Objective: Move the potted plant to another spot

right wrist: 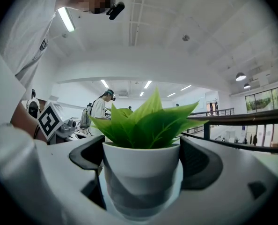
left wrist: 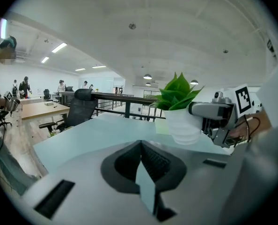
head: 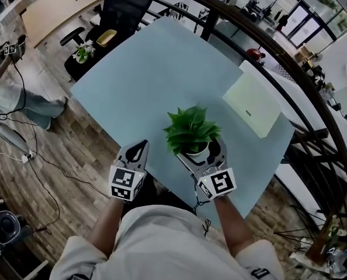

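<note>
Right gripper point(head: 201, 150), at the near edge of a pale blue counter point(head: 144, 80) in an open office with a wood floor point(head: 74, 150) and black railing point(head: 267, 45), grips the potted plant point(head: 191, 130) by its white pot, while the left gripper point(head: 139, 147), just beside it, has its jaws together and empty.

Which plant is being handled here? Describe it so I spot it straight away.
On the pale blue table, look towards the near edge, where the right gripper has its jaws on either side of the potted plant. It stands upright, green leaves in a white pot, unlike the flat pale pad farther back.
</note>
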